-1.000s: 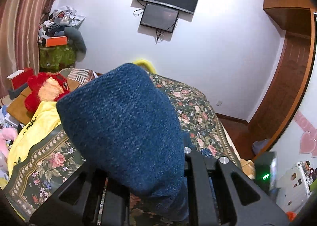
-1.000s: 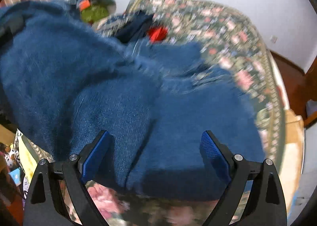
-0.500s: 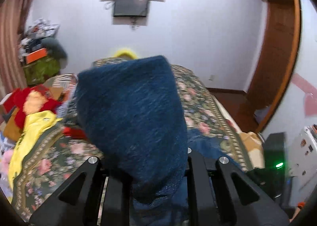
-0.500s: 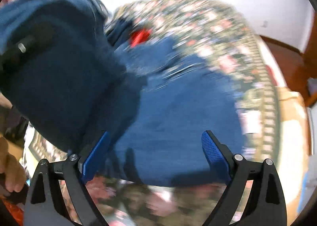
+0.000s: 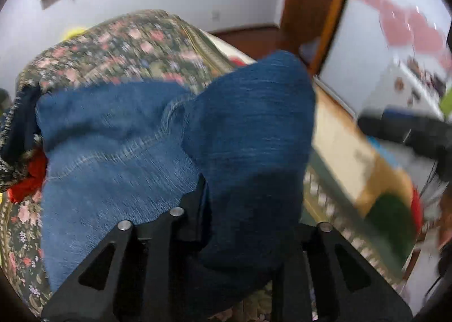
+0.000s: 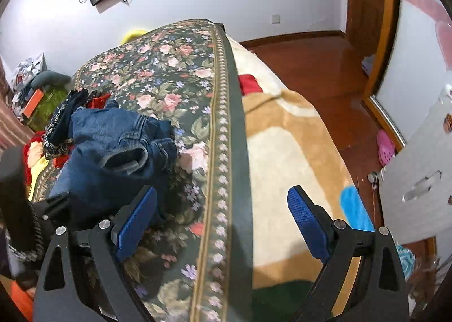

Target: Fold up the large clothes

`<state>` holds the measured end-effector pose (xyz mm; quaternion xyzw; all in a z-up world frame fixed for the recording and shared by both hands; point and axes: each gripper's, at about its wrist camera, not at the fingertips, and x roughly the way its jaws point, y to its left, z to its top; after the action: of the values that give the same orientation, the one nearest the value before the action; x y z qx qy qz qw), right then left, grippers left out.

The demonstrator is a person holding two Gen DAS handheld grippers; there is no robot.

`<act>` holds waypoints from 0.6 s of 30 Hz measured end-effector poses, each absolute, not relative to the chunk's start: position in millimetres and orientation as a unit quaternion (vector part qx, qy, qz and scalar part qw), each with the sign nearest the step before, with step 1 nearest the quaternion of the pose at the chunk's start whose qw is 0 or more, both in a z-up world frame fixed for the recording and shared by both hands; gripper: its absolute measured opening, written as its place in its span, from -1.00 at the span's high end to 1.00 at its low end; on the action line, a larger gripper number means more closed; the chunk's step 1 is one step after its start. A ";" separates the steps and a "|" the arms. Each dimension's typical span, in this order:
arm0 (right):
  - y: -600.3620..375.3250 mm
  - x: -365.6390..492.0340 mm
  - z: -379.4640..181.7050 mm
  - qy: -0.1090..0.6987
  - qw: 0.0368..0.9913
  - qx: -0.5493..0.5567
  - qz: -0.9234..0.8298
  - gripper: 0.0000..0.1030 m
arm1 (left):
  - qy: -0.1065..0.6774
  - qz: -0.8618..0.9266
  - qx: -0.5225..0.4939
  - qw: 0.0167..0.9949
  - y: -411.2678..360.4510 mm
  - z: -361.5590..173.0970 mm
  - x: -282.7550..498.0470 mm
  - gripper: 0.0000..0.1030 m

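Observation:
The blue jeans (image 5: 113, 152) lie bunched on the floral bedcover (image 5: 127, 48). One fold of them (image 5: 254, 124) rises over my left gripper (image 5: 245, 209) and hides its fingertips. The cloth still sits pinched between the jaws, which are opening. In the right wrist view the jeans (image 6: 113, 147) lie in a heap to the left of my right gripper (image 6: 221, 203). It stands open over the bedcover's border, with nothing between its blue pads (image 6: 135, 217).
A beige blanket (image 6: 282, 152) covers the bed's right side, with wooden floor (image 6: 310, 62) beyond. A dark patterned garment (image 6: 65, 113) and red clothes (image 6: 97, 102) lie behind the jeans. A white cabinet (image 6: 418, 181) stands at the right.
My left gripper has swung down and to the right over the bed, carrying the jeans fold. My right gripper has moved right, off the jeans, to the bedcover's edge.

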<state>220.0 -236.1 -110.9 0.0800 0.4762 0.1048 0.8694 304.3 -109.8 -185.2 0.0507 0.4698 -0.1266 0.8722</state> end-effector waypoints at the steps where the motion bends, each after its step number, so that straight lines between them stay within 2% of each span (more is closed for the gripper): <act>1: -237.3 220.4 -111.4 0.477 0.869 0.079 0.106 -0.79 | 0.466 -0.128 0.058 0.874 -111.2 -184.8 300.8 0.56; 2: -236.1 218.9 -111.1 0.476 0.870 0.076 0.108 -0.79 | 0.464 -0.127 0.067 0.874 -111.6 -182.7 298.3 0.54; 3: -234.3 219.0 -111.1 0.474 0.870 0.073 0.111 -0.79 | 0.468 -0.128 0.071 0.871 -110.8 -180.4 297.5 0.43; 5: -229.4 217.7 -110.1 0.470 0.872 0.065 0.118 -0.79 | 0.479 -0.142 0.059 0.864 -111.0 -179.0 295.1 0.10; 6: -228.5 214.1 -106.8 0.464 0.876 0.060 0.122 -0.79 | 0.487 -0.152 0.045 0.859 -106.7 -175.1 293.3 -0.17; 7: -226.3 212.6 -103.1 0.457 0.878 0.058 0.126 -0.79 | 0.491 -0.157 0.035 0.856 -101.4 -170.0 292.6 -0.28; 9: -223.4 208.5 -96.1 0.446 0.883 0.056 0.134 -0.79 | 0.489 -0.159 0.019 0.857 -91.3 -159.7 286.9 -0.31; 13: -210.2 205.9 -82.4 0.429 0.888 0.055 0.157 -0.79 | 0.464 -0.141 -0.008 0.875 -71.6 -130.2 270.9 -0.55; 15: -200.9 205.4 -77.8 0.421 0.890 0.051 0.169 -0.79 | 0.430 -0.131 -0.024 0.893 -53.7 -112.3 258.1 -0.55; 18: -185.0 206.6 -74.6 0.413 0.890 0.042 0.186 -0.79 | 0.389 -0.092 -0.010 0.917 -29.2 -93.4 248.1 -0.77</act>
<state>206.6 -185.0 -74.6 0.0419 0.4131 0.1861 0.8905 248.1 -29.2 -93.4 -0.0101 0.3888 -0.0917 0.9167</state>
